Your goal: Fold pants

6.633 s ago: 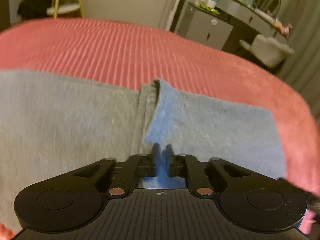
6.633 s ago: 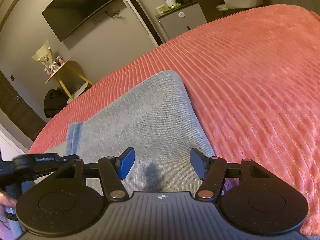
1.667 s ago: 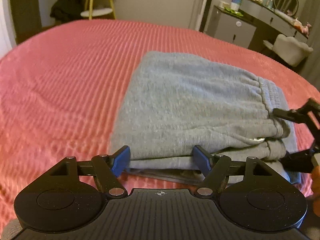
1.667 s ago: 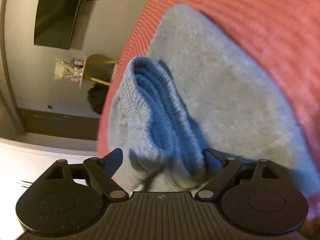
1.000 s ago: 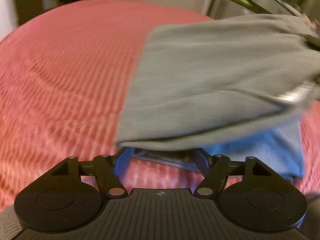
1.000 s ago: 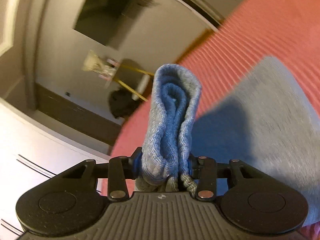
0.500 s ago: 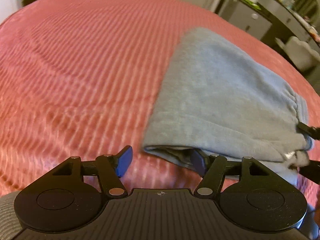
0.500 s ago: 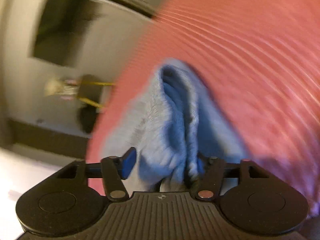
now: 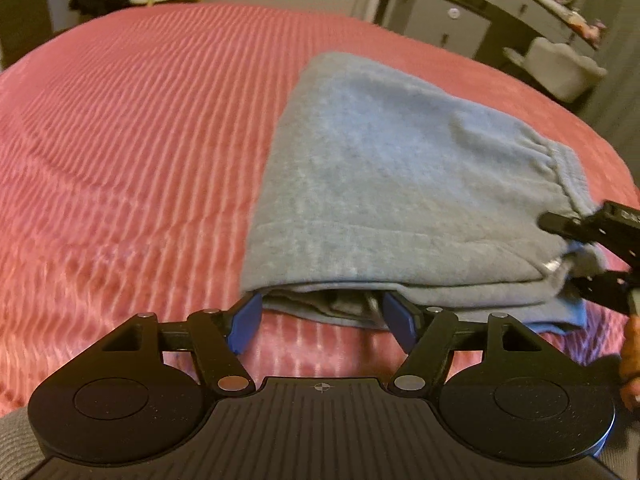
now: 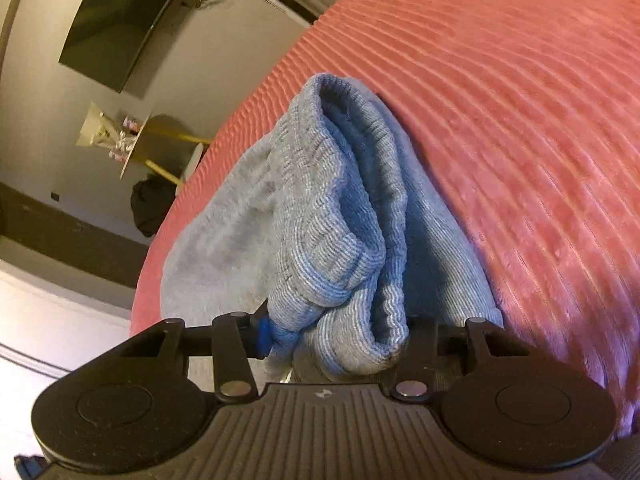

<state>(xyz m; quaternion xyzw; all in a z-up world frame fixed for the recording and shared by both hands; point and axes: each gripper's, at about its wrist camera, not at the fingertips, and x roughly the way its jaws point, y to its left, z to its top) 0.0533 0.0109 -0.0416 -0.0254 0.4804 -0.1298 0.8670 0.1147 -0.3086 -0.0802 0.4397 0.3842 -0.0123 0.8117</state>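
Pants [image 9: 400,184] folded on bedspread [image 9: 132,136]; right hand-held gripper [image 10: 334,340] closing on waistband, left hand-held gripper [image 9: 320,318] released.

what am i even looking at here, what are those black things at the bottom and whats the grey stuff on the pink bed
There is no robot here. A person holds a pair of hand-held tongs in each hand, and each pair carries a wide-angle camera looking forward along its two fingers. That is why black parts fill the bottom of both pictures.

The left camera's picture shows the left tongs, with blue pads, at the near edge of the grey pants. The pads stand apart, beside the fabric, not pinching it. The pants lie folded in layers on a ribbed pink bedspread. At the right edge of that picture the right tongs reach in.

The right camera's picture shows those tongs up close, with the pants' bunched ribbed waistband between their fingers, which are closing.
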